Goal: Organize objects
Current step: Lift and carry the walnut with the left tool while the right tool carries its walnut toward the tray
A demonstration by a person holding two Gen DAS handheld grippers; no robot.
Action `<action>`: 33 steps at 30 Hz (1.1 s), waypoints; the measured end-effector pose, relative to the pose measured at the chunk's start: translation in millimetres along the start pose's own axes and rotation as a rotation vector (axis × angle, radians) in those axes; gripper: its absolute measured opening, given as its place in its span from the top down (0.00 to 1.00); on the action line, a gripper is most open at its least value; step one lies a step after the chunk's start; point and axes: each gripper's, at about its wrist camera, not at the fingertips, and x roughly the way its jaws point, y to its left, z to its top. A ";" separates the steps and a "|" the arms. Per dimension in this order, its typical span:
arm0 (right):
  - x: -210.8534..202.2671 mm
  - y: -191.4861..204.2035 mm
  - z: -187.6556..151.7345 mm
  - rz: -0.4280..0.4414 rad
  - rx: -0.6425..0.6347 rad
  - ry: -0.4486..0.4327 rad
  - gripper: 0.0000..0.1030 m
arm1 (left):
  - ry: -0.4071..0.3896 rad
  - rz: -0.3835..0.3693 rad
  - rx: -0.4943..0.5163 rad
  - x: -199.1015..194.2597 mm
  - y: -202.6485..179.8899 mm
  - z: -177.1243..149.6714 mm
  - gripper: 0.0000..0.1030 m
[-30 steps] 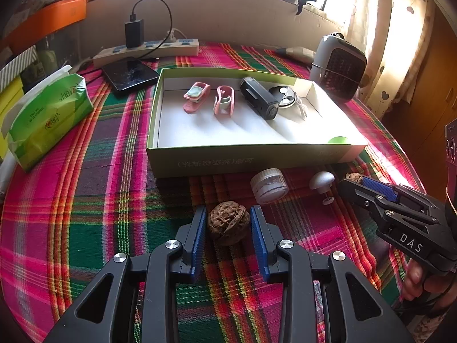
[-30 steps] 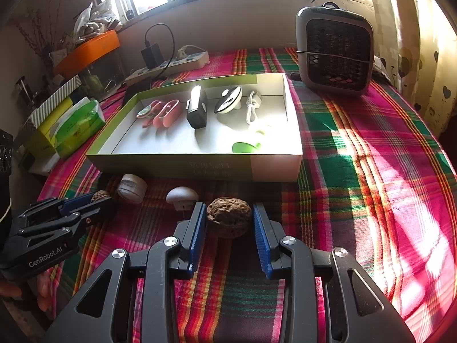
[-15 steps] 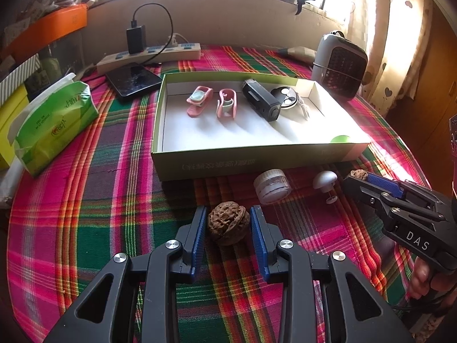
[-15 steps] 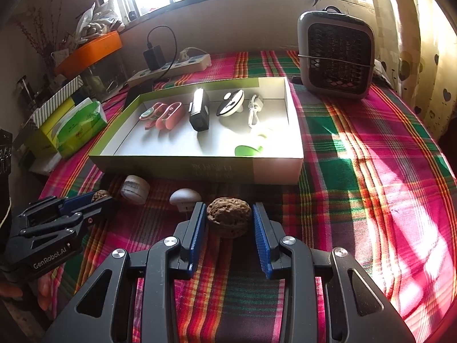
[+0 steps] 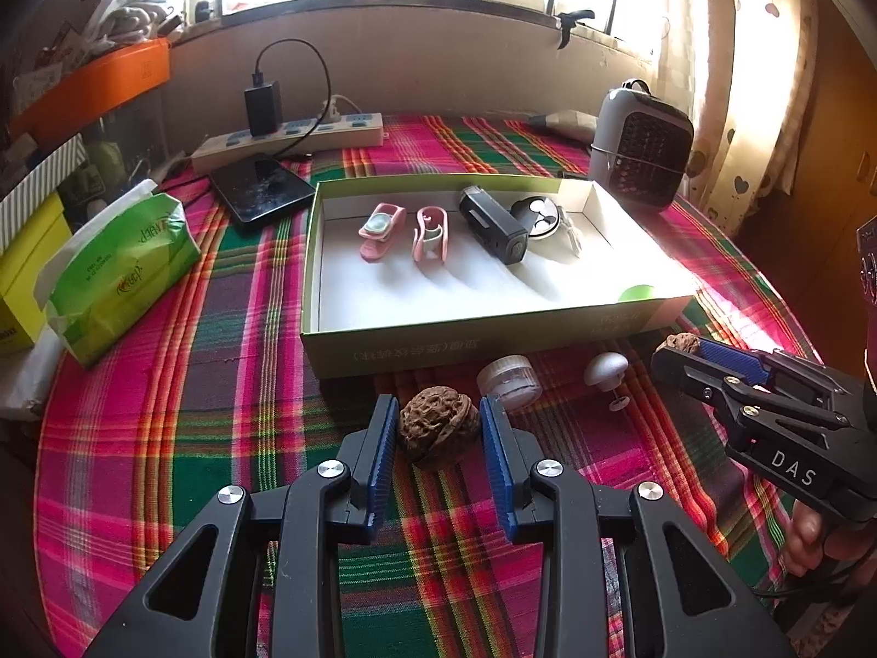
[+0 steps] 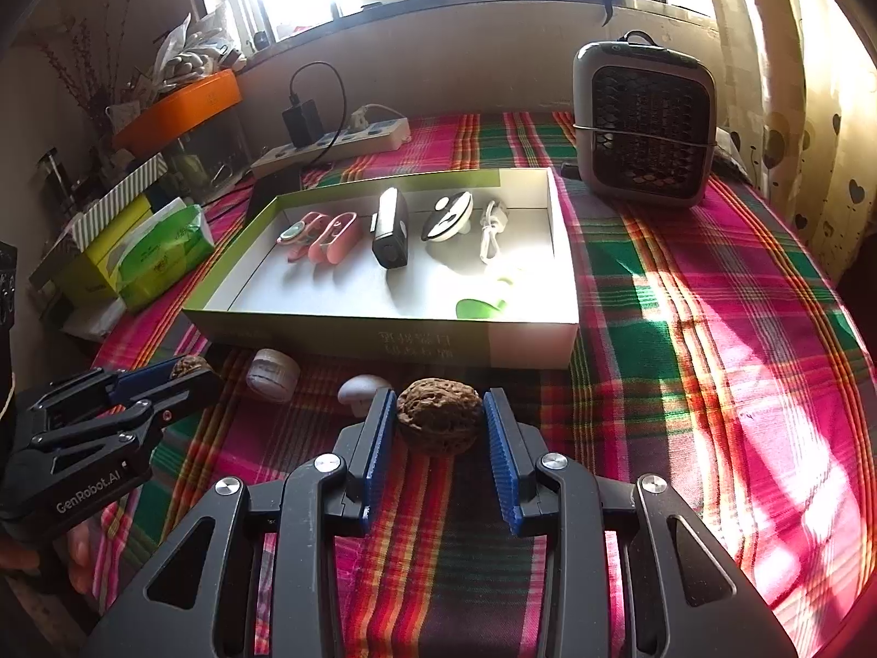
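The left gripper (image 5: pixel 436 430) is clamped on a brown, wrinkled walnut (image 5: pixel 436 427), blue ribbed pads pressed to both its sides. The right gripper (image 6: pixel 438 425) grips a second brown walnut (image 6: pixel 438 423) the same way — each nut appears lifted just above the plaid red, pink and green tablecloth (image 6: pixel 712 329).

Just beyond the left gripper lie a small clear plastic jar (image 5: pixel 508 382) and a white mushroom-shaped knob (image 5: pixel 605 370), both near the front wall of a shallow green-and-white cardboard box (image 5: pixel 438 345). Inside it — in a row along the back — sit two pink clips (image 5: pixel 405 233), a black rectangular device (image 5: pixel 493 225) and a round black-and-white gadget (image 5: pixel 540 217). A grey mini heater (image 6: pixel 644 120) stands behind the box.
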 end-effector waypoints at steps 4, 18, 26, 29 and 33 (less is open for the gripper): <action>-2.6 1.6 2.6 0.003 -0.004 -0.009 0.66 | -0.014 0.004 0.002 -3.2 -0.7 2.7 0.72; -8.3 9.0 17.7 0.019 -0.024 -0.046 0.66 | -0.049 0.010 0.010 -9.0 0.7 15.4 0.72; -4.5 11.9 26.6 0.031 -0.030 -0.050 0.66 | -0.063 0.016 0.009 -7.9 3.3 23.7 0.72; -3.2 12.5 30.5 0.038 -0.029 -0.052 0.66 | -0.068 0.020 0.005 -6.2 5.3 27.8 0.72; -0.3 15.5 36.0 0.046 -0.036 -0.054 0.66 | -0.070 0.022 0.009 -2.8 6.0 32.1 0.72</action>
